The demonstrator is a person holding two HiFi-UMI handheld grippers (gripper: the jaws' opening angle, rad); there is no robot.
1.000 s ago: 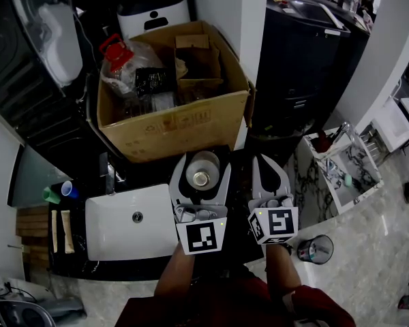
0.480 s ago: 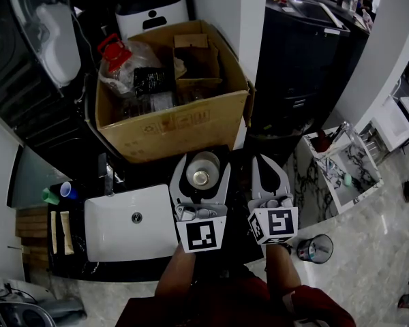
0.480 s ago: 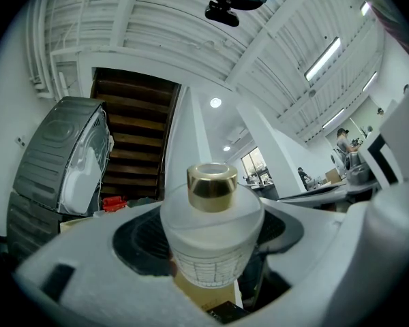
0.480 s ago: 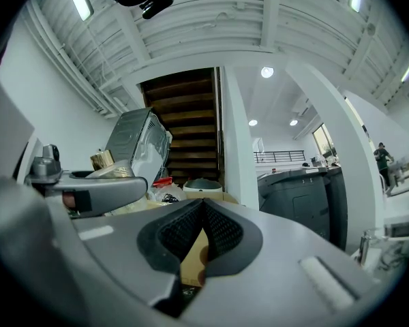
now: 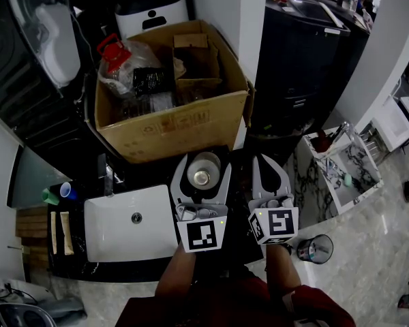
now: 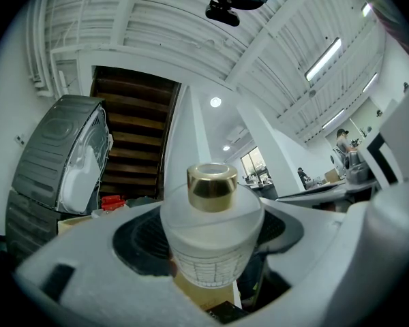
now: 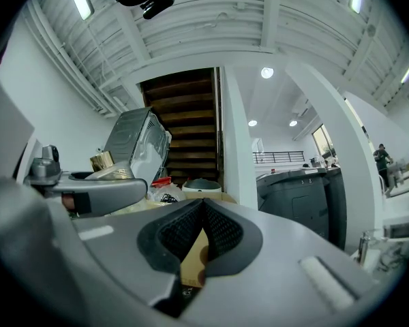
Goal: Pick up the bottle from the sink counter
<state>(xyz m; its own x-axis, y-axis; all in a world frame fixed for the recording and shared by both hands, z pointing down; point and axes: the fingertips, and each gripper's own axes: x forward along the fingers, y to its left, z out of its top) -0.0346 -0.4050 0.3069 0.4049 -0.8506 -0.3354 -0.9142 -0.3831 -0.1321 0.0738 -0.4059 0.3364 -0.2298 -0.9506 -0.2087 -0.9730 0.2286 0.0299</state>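
Nothing has visibly shifted: the left tool (image 5: pixel 202 161) still clamps the frosted white, gold-capped bottle (image 6: pixel 211 230) above the dark desk (image 5: pixel 123 268), beside the white sink (image 5: pixel 116 237); the right tool (image 5: pixel 269 161) stays closed, empty.

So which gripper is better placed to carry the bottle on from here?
Left. The left gripper is closed on the bottle, gold cap up; the right gripper is shut, empty, beside it.
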